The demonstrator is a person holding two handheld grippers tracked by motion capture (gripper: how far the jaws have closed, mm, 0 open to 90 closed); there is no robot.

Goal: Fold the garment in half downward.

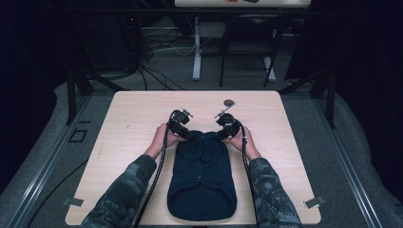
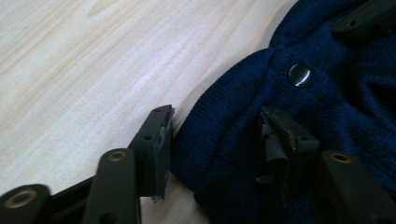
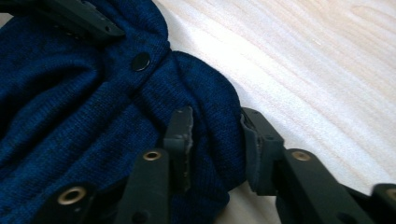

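My left tongs and right tongs each pinch a far corner of the dark blue knitted garment, which lies flat near me on the pale wooden table. A small round dark disc sits farther off, nothing blocking.

surface: wooden table | on it: navy knit garment, small disc
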